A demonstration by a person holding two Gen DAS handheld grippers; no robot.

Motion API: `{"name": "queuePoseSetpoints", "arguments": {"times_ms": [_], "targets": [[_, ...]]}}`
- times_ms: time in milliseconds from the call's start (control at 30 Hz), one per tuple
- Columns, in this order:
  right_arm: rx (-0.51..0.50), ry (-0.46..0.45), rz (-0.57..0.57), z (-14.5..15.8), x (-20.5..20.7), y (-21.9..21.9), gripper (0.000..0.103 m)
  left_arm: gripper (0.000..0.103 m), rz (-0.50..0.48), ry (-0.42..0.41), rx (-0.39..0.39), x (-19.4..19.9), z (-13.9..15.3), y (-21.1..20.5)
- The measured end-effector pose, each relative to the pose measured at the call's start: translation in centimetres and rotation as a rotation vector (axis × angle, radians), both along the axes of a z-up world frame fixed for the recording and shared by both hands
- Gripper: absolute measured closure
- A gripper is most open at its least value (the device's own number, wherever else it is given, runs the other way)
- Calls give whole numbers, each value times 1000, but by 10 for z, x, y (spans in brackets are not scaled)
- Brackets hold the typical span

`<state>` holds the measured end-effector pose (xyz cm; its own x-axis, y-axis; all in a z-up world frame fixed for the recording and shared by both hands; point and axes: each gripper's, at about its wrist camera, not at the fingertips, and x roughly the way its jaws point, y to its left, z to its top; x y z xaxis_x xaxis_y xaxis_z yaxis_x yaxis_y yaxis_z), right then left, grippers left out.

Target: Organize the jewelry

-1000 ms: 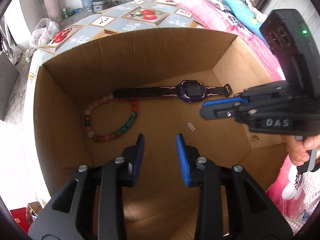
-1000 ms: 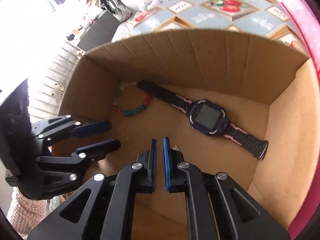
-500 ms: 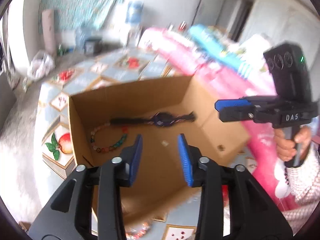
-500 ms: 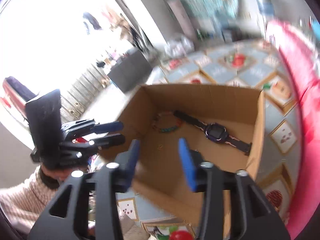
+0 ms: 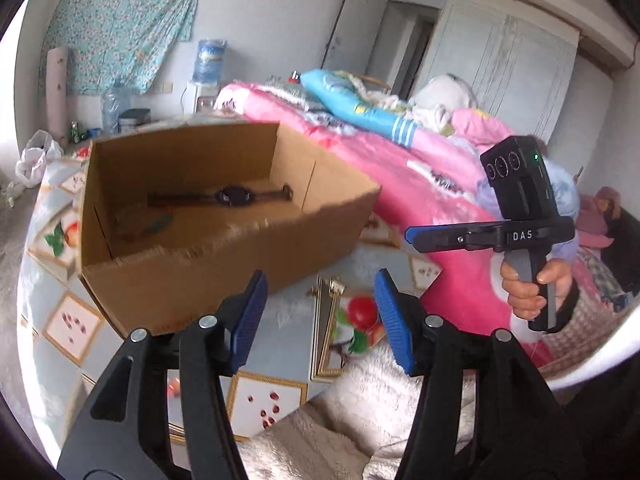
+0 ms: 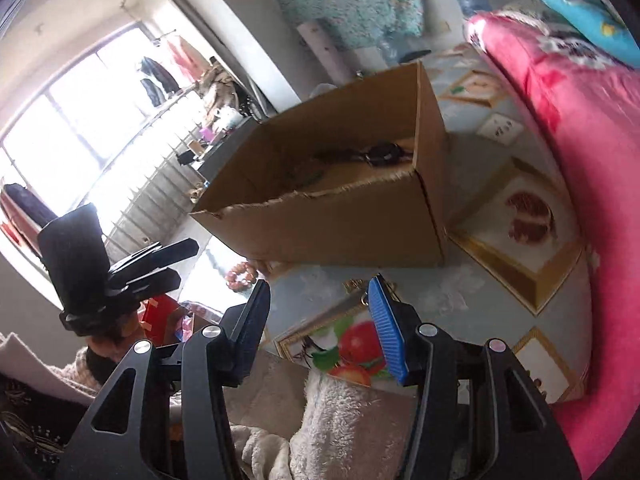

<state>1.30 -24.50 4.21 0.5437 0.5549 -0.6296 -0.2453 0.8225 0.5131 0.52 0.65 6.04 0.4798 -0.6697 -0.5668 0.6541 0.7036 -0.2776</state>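
Hovering clear of the cardboard box, both grippers now hang over the patterned tabletop; a second ago they were down inside the box, nearly on its floor. Starting at the left of the left wrist view, the box sits at about ten o'clock from the left gripper, and the dark watch lies stretched along its far wall, with a string of coloured beads dimly visible at eight o'clock from it.

The left gripper's jaws are opening, wider than a second ago, with nothing between them but the tablecloth and a fluffy white sleeve below. Further right, at three o'clock, a hand holds the right gripper side-on. Its own view shows its jaws opening too, where a second ago they were nearly closed, and they are empty.

That reads as a drop-off just finished: the watch and the coloured beads rest in the box, and both tools are free for the next piece. In the right wrist view a reddish bead bracelet lies on the table outside the box, close to its near corner, at about eleven o'clock from the right gripper. My guess is that it is the likely next pickup, and the left gripper looks the nearer of the two.
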Motion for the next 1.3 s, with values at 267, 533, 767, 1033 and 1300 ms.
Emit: {"name": "queuePoseSetpoints", "arguments": {"times_ms": [267, 533, 767, 1033, 1300], "targets": [[-50, 67, -36, -44, 24, 13, 60, 50, 75, 36, 177, 10, -58, -43], [-182, 84, -48, -57, 37, 29, 83, 50, 62, 28, 265, 19, -82, -70], [-227, 83, -12, -59, 45, 43, 88, 52, 33, 29, 264, 23, -85, -82], [-295, 76, 6, -63, 49, 55, 99, 62, 13, 42, 259, 26, -91, -86], [-205, 67, -13, -50, 45, 43, 101, 66, 9, 42, 248, 26, -91, -86]]}}
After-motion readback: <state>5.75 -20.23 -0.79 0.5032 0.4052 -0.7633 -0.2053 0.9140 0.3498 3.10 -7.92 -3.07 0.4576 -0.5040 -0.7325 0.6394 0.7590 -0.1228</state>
